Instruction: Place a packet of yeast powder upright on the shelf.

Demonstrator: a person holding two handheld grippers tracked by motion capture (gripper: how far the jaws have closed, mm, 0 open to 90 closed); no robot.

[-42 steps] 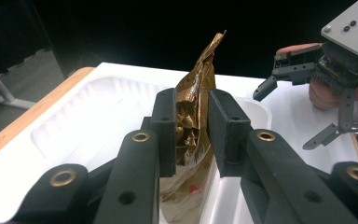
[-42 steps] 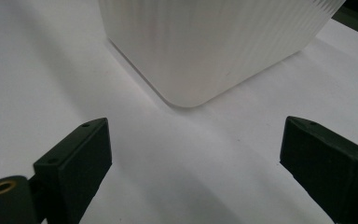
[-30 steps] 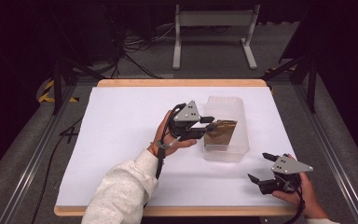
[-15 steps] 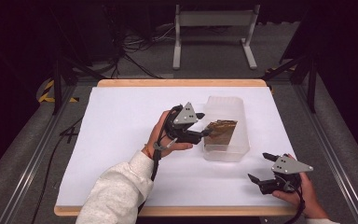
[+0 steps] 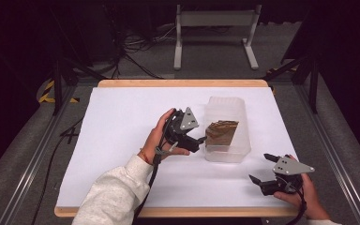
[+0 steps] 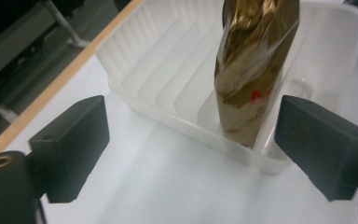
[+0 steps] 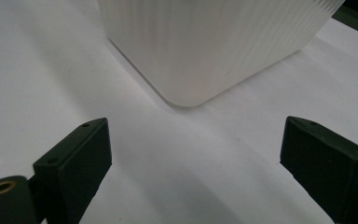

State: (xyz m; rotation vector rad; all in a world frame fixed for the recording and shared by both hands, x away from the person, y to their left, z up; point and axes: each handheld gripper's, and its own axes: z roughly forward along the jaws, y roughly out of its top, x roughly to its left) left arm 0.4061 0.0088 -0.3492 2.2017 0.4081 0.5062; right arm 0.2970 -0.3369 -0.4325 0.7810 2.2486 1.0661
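A crinkled gold foil pouch [image 6: 254, 70] with red print is stood inside the translucent ribbed tub [image 5: 227, 129] on the white-covered bench [image 5: 122, 122]. The left gripper [image 5: 201, 140], its jaws just opened, is held apart beside it; the right gripper [image 5: 262, 168] is spread too. Dark floor surrounds.

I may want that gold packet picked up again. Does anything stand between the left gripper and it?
Only the clear tub's near wall stands between the open left gripper and the gold packet inside it.

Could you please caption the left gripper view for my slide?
Open left gripper faces a gold packet standing in the clear plastic tub.
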